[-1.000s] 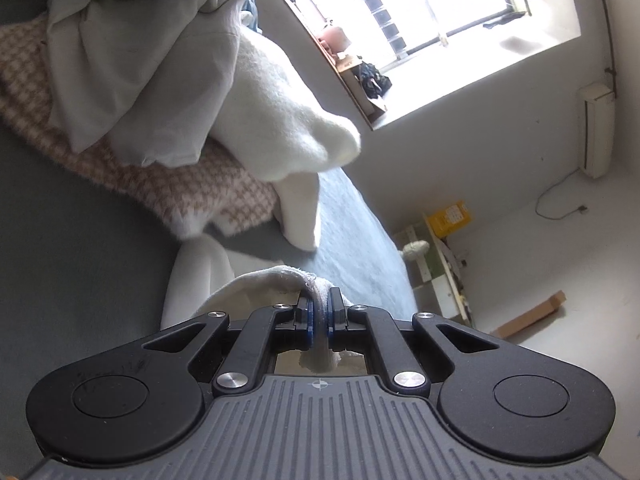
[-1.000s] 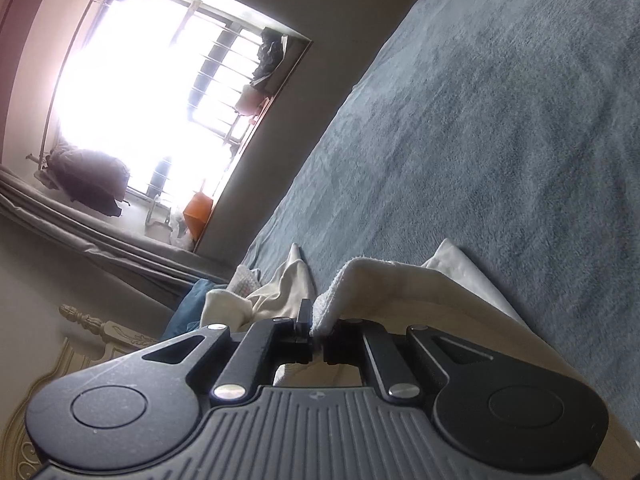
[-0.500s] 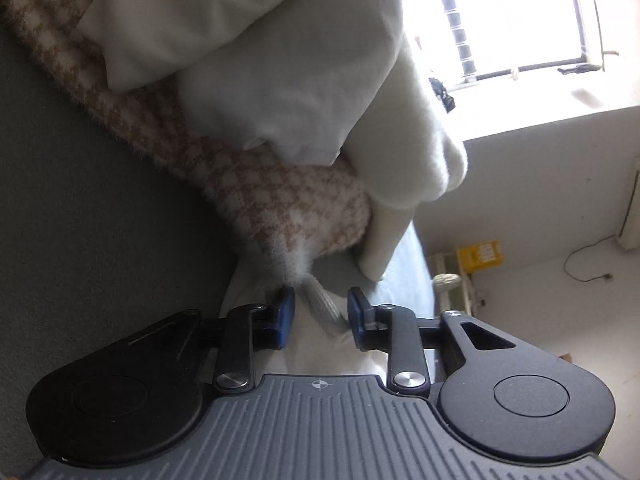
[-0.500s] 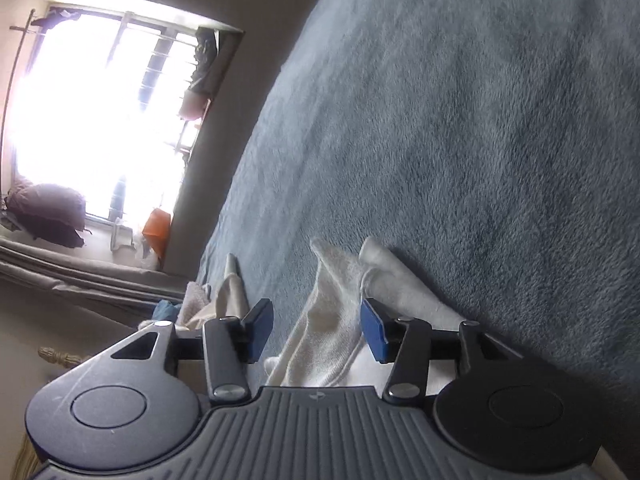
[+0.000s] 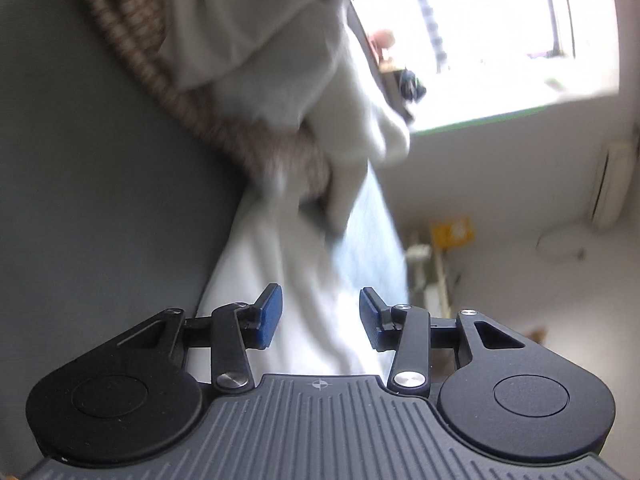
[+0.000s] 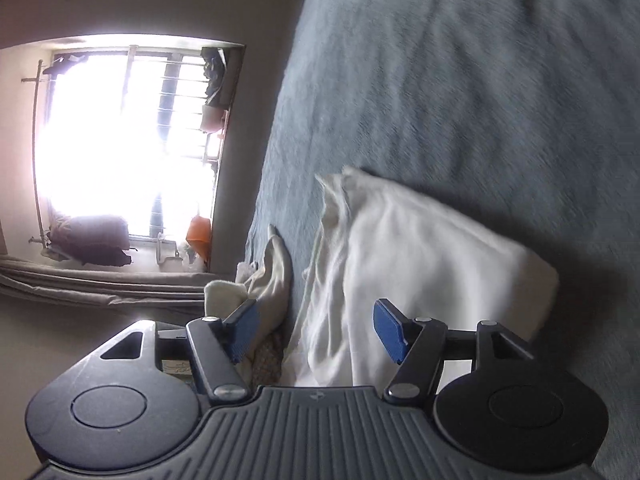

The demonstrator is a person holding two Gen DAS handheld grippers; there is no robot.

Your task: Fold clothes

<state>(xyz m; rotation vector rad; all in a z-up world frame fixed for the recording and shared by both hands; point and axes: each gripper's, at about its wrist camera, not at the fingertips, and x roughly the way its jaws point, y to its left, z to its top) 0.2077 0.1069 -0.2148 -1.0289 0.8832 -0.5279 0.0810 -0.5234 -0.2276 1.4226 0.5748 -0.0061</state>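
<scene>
White garment (image 6: 400,264) lies folded on grey-blue bed (image 6: 480,80), below both spread, empty tongs: left (image 5: 320,318), right (image 6: 316,330). Left view alone shows checked cloth (image 5: 132,36); right alone, orange item (image 6: 199,236). No legible writing.

Left hand-held gripper (image 5: 320,316) and right hand-held gripper (image 6: 316,330) both gape, gripping nothing.

White garment (image 6: 420,256) soft matt cloth; bedspread (image 6: 480,80) fuzzy.

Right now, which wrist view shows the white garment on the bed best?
The right wrist view: the white garment lies folded on the blue-grey bedspread, its outline visible. The left wrist view shows only a blurred white stretch running under the open gripper.
</scene>
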